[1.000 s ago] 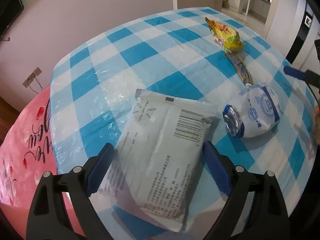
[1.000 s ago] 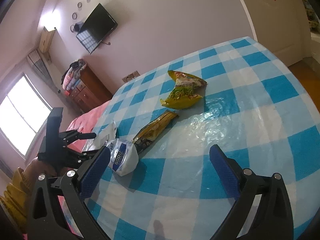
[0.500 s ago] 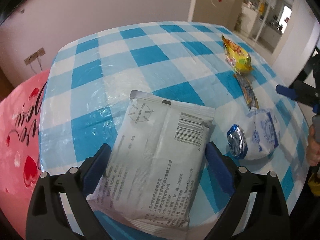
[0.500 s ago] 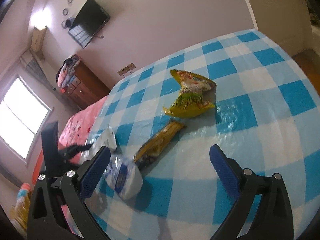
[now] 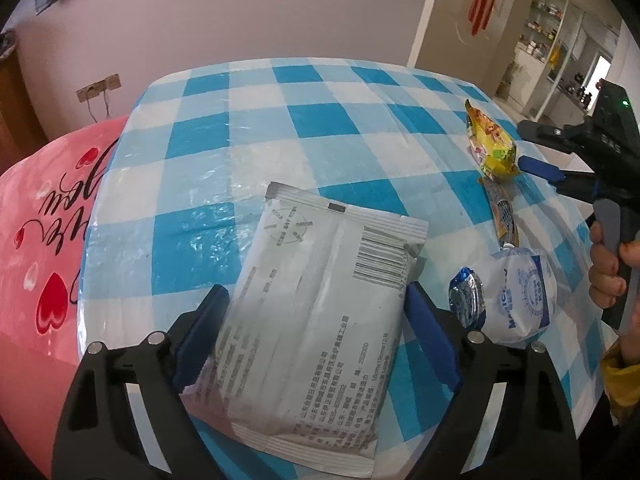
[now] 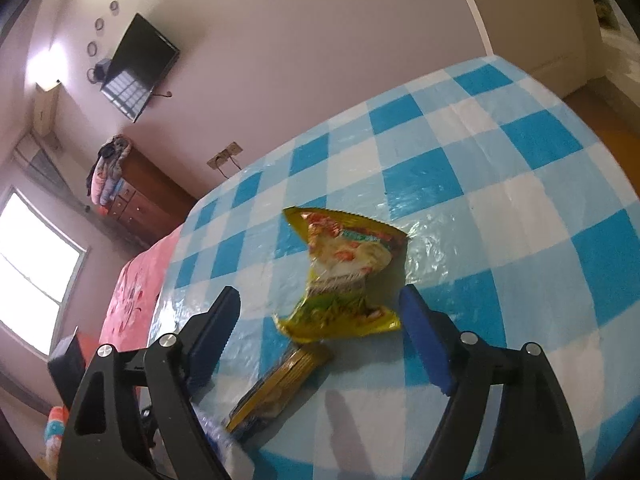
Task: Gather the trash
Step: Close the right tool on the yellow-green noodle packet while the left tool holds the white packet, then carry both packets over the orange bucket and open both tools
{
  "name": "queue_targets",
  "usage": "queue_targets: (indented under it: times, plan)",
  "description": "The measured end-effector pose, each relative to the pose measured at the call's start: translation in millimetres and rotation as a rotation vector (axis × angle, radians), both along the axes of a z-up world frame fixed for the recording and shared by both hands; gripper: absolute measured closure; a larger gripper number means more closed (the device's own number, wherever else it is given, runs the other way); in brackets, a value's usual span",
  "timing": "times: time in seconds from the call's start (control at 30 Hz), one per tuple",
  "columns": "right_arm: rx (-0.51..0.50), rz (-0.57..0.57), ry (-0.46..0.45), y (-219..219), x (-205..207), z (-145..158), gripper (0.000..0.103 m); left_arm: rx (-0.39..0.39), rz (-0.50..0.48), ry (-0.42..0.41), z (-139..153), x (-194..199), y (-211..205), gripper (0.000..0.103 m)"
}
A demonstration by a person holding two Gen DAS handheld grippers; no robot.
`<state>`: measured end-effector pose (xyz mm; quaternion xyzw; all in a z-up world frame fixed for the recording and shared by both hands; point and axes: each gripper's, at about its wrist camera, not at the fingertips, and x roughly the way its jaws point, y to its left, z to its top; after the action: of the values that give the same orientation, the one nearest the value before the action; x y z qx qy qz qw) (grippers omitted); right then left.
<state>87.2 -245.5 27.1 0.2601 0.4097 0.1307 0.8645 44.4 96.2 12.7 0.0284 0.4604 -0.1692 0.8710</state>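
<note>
A pale-walled room with a wall-mounted television (image 6: 138, 66), a wooden dresser (image 6: 140, 208) and a pink bedcover (image 5: 44, 240) printed with red hearts surrounds a desk (image 5: 320, 120) under a blue-and-white checked plastic cloth. Four pieces of trash lie on the desk, one of each kind. The largest, a flat white packet (image 5: 320, 300) with a barcode and grey print, lies near the desk's near edge, toward the corner beside the bed; the left claw (image 5: 316, 340) straddles it, its jaws closing from a wide spread, and both blue pads stand right at the packet's long sides, though a firm squeeze cannot be made out. Just beside that packet, further along the near edge, lies a crumpled white-and-blue bag (image 5: 516, 296) with a foil opening. The right claw (image 6: 320, 328), held in a person's hand (image 5: 608, 272), is also closing from a wide spread and touches nothing yet: the twisted yellow snack bag (image 6: 344, 276), lying inward from the desk's edges, sits on the cloth between and just ahead of its blue pads. The smallest piece, a narrow yellow-brown wrapper (image 6: 280, 384), lies between the yellow bag and the white-and-blue one, under the right claw.
</note>
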Motion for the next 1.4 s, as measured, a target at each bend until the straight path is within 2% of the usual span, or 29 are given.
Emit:
queue_targets:
  times: [0.17, 0.27, 0.43, 0.57, 0.73, 0.9, 1.1, 1.17, 1.4]
  plan:
    - [-0.020, -0.009, 0.028, 2, 11, -10, 0.022, -0.014, 0.027, -0.007, 1, -5, 1, 0.019]
    - [-0.050, -0.010, 0.026, 5, 14, -9, 0.026, -0.026, 0.037, -0.012, 2, -8, 1, 0.020]
    - [-0.146, -0.023, 0.012, 11, 18, -9, 0.045, -0.067, 0.072, -0.013, 4, -11, 6, 0.021]
    - [-0.190, -0.016, -0.001, 14, 19, -10, 0.050, -0.078, 0.090, -0.017, 5, -15, 8, 0.021]
    - [-0.177, 0.005, -0.013, 14, 15, -12, 0.058, -0.112, 0.124, -0.024, 8, -21, 16, 0.021]
    - [-0.209, 0.008, -0.034, 18, 9, -9, 0.067, -0.146, 0.160, -0.031, 12, -29, 27, 0.021]
    - [-0.210, -0.003, -0.052, 14, -4, -7, 0.072, -0.172, 0.183, -0.040, 16, -40, 37, 0.021]
    - [-0.205, -0.008, -0.057, 12, -8, -5, 0.078, -0.182, 0.185, -0.047, 18, -43, 39, 0.021]
    - [-0.197, -0.024, -0.077, 6, -29, 3, 0.078, -0.201, 0.185, -0.072, 28, -56, 41, 0.021]
